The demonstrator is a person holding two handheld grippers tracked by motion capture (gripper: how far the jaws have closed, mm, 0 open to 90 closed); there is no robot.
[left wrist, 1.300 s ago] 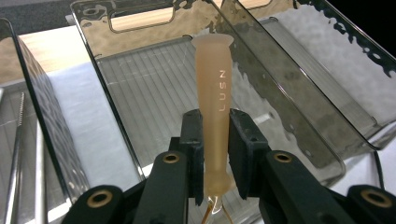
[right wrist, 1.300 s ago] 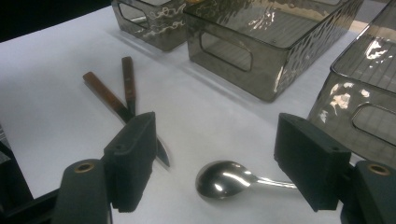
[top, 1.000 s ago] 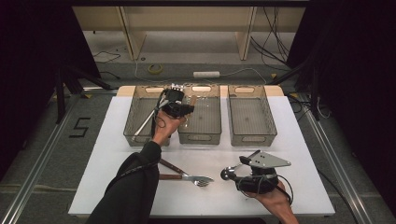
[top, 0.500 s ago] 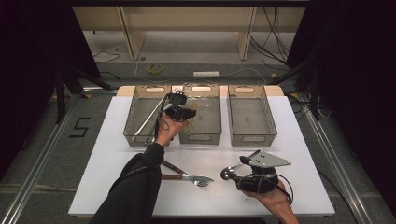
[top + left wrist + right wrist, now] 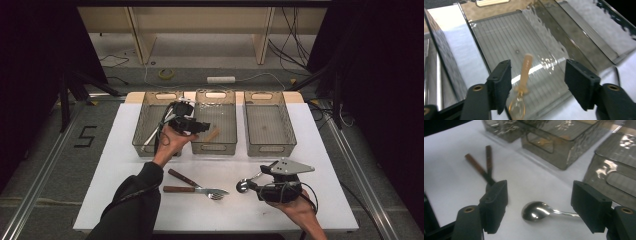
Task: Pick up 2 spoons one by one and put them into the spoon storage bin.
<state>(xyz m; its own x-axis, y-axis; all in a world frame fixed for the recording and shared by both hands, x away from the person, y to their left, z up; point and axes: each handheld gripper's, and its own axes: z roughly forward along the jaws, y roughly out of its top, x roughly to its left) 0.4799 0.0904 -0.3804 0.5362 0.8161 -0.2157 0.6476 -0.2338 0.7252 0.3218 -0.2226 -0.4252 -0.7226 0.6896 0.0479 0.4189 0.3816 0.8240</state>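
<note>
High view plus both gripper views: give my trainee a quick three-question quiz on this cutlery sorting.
1. True or false: the left gripper is clamped on the tan-handled spoon with the amber bowl.
2. The shiny metal spoon in front of the right gripper lies: A) on the white table; B) inside a bin; C) on top of a fork.
3. How many clear grey plastic bins stand side by side on the table?

Key
1. False. The left gripper's jaws have just been opening, and the spoon is between them, untouched, in the middle bin.
2. A.
3. Three.
</note>
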